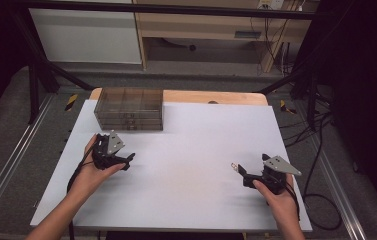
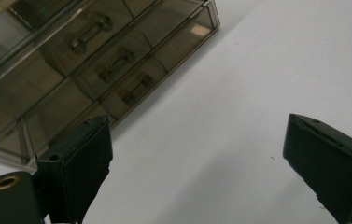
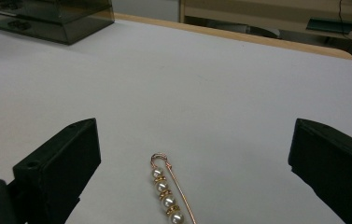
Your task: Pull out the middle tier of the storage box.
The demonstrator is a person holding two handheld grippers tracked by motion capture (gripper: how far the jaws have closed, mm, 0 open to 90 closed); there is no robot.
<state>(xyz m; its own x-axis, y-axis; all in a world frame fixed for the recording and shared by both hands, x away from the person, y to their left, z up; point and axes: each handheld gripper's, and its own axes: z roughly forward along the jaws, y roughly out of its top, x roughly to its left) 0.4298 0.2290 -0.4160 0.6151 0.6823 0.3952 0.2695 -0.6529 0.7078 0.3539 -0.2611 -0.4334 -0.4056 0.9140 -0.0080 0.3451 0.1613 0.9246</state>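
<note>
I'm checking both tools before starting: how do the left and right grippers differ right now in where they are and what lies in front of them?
The left gripper is near the smoky drawer box, which its jaws face; the right gripper is farther from that box. A pearl pin lies on the white table between the right gripper's jaws; the left gripper's jaws have bare table between them. Both are open and hold nothing.

No words, numbers, brands or signs can be read anywhere in these views; no printing or label can be made out on any surface.
</note>
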